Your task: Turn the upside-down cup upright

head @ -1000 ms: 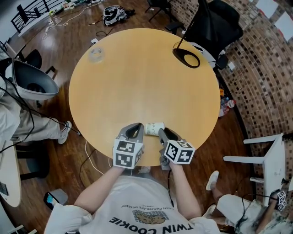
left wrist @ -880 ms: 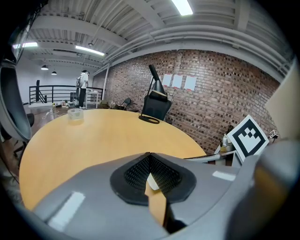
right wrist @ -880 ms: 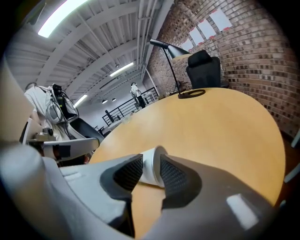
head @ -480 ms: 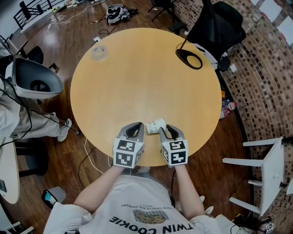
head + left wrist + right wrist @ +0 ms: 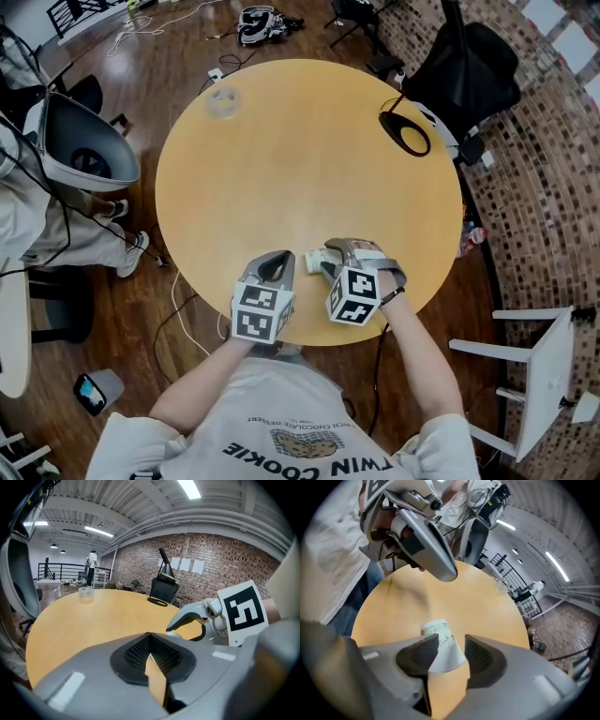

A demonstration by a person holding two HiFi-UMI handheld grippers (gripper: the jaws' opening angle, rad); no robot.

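Note:
A white paper cup (image 5: 440, 637) with green print stands on the round wooden table (image 5: 300, 159) near its front edge, its wider end toward the camera in the right gripper view. My right gripper (image 5: 446, 649) points steeply down over the cup, and its jaws are opening. One pad still brushes the cup's side and the other stands clear of it. In the head view only a sliver of the cup (image 5: 313, 261) shows beside the right gripper (image 5: 330, 261). My left gripper (image 5: 278, 259) rests just left of the cup. The left gripper (image 5: 149, 637) is shut on nothing.
A clear tape roll (image 5: 222, 101) lies at the table's far left and a black oval stand (image 5: 405, 134) at its far right. A grey chair (image 5: 80, 141), a black chair (image 5: 469, 66) and a white chair (image 5: 534, 366) ring the table.
The right gripper has rolled over with the cup, which lay on its side and now stands between the jaws. Those jaws have widened. The left gripper has barely shifted.

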